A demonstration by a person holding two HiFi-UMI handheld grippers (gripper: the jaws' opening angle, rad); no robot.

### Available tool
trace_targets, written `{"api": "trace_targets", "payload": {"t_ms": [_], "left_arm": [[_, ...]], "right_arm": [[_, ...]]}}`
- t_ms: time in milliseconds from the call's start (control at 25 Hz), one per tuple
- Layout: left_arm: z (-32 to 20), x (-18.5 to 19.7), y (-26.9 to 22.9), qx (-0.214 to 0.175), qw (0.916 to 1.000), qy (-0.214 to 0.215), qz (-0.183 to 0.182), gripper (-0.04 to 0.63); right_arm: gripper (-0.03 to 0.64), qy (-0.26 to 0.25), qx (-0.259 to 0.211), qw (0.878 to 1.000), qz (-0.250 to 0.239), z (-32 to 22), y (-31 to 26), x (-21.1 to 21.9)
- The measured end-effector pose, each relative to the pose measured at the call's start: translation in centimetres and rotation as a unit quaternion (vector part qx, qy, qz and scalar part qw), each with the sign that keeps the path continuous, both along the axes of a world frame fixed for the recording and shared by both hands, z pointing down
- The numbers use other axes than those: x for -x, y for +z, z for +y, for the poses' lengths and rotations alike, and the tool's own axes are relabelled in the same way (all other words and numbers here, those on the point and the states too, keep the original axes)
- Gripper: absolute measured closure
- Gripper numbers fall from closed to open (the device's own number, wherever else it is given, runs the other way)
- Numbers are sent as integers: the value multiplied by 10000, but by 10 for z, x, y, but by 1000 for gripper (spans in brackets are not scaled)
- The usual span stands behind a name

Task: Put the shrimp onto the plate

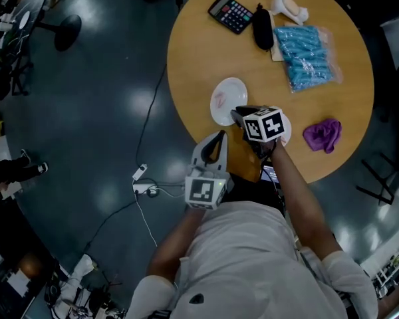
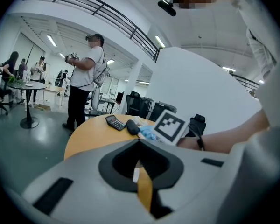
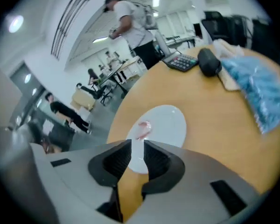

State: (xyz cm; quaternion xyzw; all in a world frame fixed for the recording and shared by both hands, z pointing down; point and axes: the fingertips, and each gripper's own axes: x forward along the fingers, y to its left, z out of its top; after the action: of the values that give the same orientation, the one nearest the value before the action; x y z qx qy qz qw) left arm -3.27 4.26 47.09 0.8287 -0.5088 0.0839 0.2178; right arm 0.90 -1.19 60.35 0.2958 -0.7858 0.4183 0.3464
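Note:
A white plate (image 1: pixel 234 85) lies near the front left edge of the round wooden table (image 1: pixel 199 52). A small pink shrimp (image 1: pixel 219 100) rests on it, also seen as the shrimp (image 3: pixel 142 129) on the plate (image 3: pixel 170 120) in the right gripper view. My right gripper (image 1: pixel 238 115) hovers at the plate's near right rim. Its jaws stand a little apart, open, with nothing between them (image 3: pixel 137 146). My left gripper (image 1: pixel 221 136) hangs off the table's edge near my body, its fingertips meeting, shut and empty (image 2: pixel 139 143).
At the table's far side lie a calculator (image 1: pixel 231 13), a black case (image 1: pixel 262 26), a white object (image 1: pixel 289 7) and a blue packet (image 1: pixel 307 55). A purple cloth (image 1: pixel 322 135) sits at the right. A cable and power strip (image 1: pixel 141 173) lie on the floor.

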Motion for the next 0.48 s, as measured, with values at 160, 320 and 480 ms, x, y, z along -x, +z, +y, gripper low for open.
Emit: {"api": "trace_targets", "payload": {"t_ms": [160,320,480], "left_arm": [[-1,9,1,-1,10000,-25,3,588],[-1,26,3,-7,10000,-95,-29,588],[-2,39,5,63,9997,-250,29,588]], "right_arm": [[455,1007,726,9922,-118,-13,28,30],[449,1528,845,9845,169,-19,48,28],[454,1520,832,9846,223,-23,50,35]]}}
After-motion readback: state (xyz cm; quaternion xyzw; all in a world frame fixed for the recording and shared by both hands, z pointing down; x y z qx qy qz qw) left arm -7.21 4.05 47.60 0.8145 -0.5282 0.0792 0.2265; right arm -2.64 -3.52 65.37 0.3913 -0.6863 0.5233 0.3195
